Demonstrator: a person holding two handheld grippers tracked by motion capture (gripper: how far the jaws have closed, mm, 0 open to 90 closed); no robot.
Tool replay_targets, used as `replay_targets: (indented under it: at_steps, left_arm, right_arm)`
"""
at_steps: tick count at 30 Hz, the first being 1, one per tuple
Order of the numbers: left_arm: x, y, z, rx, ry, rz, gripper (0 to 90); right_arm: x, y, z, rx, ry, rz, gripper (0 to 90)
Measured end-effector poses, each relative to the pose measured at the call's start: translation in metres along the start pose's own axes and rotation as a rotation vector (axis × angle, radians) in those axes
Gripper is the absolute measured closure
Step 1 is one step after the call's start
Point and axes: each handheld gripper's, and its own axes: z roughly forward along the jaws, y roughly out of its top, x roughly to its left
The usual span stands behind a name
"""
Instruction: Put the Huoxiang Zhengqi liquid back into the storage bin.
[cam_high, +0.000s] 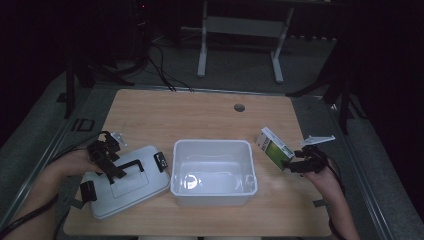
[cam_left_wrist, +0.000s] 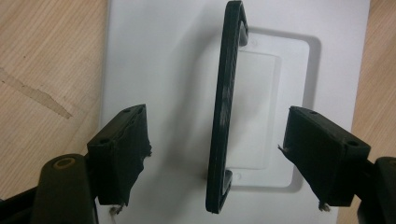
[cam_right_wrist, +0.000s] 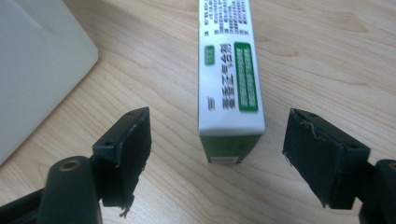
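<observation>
A white lid (cam_high: 145, 186) with a black handle (cam_high: 131, 164) lies flat at the table's front left, next to an open white bin (cam_high: 212, 145) in the middle. My left gripper (cam_high: 107, 162) hovers over the lid. In the left gripper view its jaws (cam_left_wrist: 217, 126) stand open on either side of the handle (cam_left_wrist: 224, 107), clear of it. To the right of the bin, a green-and-white box (cam_high: 274, 148) lies on the wood. My right gripper (cam_high: 294, 165) is at its near end; the box (cam_right_wrist: 229, 70) sits between the open jaws (cam_right_wrist: 217, 126), and the pads do not touch it.
The bin's corner (cam_right_wrist: 37, 60) lies close to the left of the box. A round cable hole (cam_high: 239, 107) sits at the table's far side. A white metal stand (cam_high: 240, 30) stands on the floor beyond the table. A person's forearms enter from the bottom corners.
</observation>
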Motion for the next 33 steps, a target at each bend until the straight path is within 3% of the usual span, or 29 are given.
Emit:
replay_targets:
  at_steps: [8, 14, 24, 33]
  left_arm:
    - [0.000, -0.001, 0.000, 0.001, 0.000, -0.007, 22.7]
    - [0.001, -0.001, -0.001, 0.005, 0.001, -0.003, 22.6]
    - [0.001, -0.001, 0.000, 0.008, 0.002, -0.004, 22.6]
    - [0.000, 0.001, 0.002, 0.018, 0.001, 0.006, 22.7]
  right_arm:
    - [0.000, 0.020, 0.008, 0.069, 0.010, -0.037, 30.4]
    - [-0.003, 0.033, 0.013, 0.120, 0.028, -0.032, 34.5]
    - [-0.003, 0.058, 0.021, 0.210, 0.017, -0.076, 43.0]
    - [0.000, 0.076, 0.030, 0.339, 0.012, -0.113, 46.7]
